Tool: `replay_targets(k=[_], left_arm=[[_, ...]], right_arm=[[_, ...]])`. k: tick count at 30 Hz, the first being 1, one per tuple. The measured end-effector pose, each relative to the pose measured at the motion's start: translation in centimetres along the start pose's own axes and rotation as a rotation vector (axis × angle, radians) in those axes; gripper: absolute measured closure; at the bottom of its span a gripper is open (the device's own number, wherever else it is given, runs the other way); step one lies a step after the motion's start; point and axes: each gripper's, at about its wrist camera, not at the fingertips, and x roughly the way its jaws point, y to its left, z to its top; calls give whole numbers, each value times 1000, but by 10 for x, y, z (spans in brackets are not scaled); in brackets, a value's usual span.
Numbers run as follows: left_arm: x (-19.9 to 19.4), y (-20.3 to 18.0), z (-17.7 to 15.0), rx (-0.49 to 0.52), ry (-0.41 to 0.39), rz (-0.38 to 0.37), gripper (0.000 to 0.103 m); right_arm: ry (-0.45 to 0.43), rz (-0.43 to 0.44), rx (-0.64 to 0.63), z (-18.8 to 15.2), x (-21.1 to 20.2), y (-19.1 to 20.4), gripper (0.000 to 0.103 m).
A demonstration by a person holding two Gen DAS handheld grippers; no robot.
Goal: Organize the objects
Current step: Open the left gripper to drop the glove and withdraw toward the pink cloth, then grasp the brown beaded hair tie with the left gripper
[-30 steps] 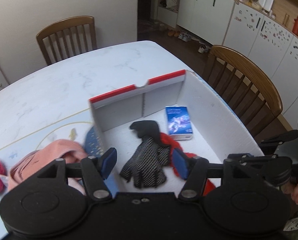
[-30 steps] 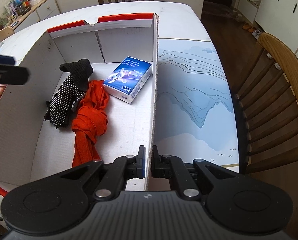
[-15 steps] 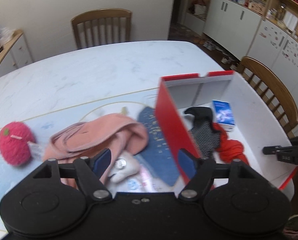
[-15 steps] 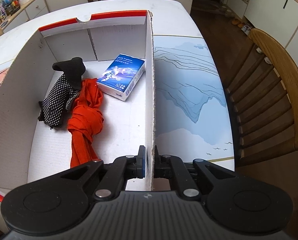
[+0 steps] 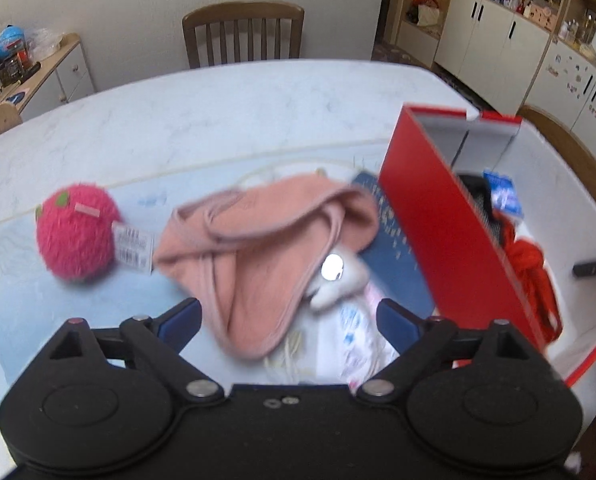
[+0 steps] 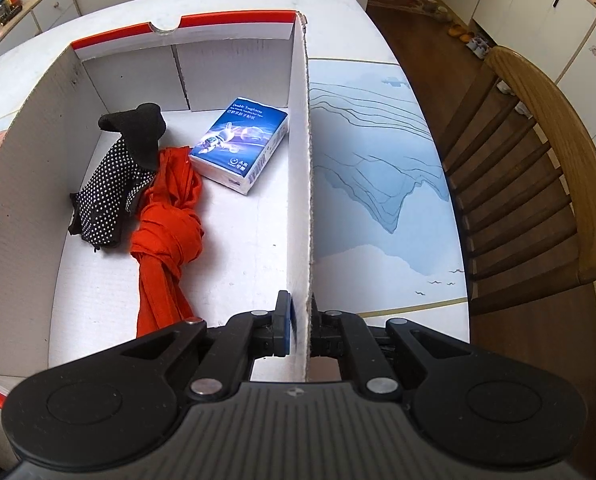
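Observation:
A red-sided cardboard box (image 5: 450,232) stands on the table's right half; its white inside (image 6: 97,288) holds a black dotted glove (image 6: 113,188), a red cloth (image 6: 165,220) and a blue tissue pack (image 6: 239,144). My right gripper (image 6: 300,328) is shut on the box's right wall (image 6: 300,160). Left of the box, my left gripper (image 5: 287,320) hovers with its jaws opening and nothing pressed between them, over a pink garment (image 5: 257,236). Under the garment lie a white item (image 5: 338,276), a blue patterned cloth (image 5: 394,248) and a printed white packet (image 5: 354,336). A pink plush ball (image 5: 75,232) with a tag sits further left.
The white marble table (image 5: 217,108) carries a pale blue placemat (image 6: 378,200). Wooden chairs stand at the far side (image 5: 243,32) and on the right (image 6: 538,168). A low cabinet (image 5: 37,76) with clutter is at the back left.
My left gripper has swung left out of the box to above the pink garment pile, and its jaws have widened. The right gripper stays clamped on the box wall.

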Motion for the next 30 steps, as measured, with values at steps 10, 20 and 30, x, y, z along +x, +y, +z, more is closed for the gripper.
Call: replay_targets(k=[10,20,30], left_arm=[[13,6,-55,2,99,14,8],[22,-14,-73,22,133,39,10],[26,-20,-80,-52,143,80,19]], right_arm=[[1,-23,-16,-1,1,6,96],[7,0,-75,-1,3,9,97],[37,71,-115,-4,8,4,97]])
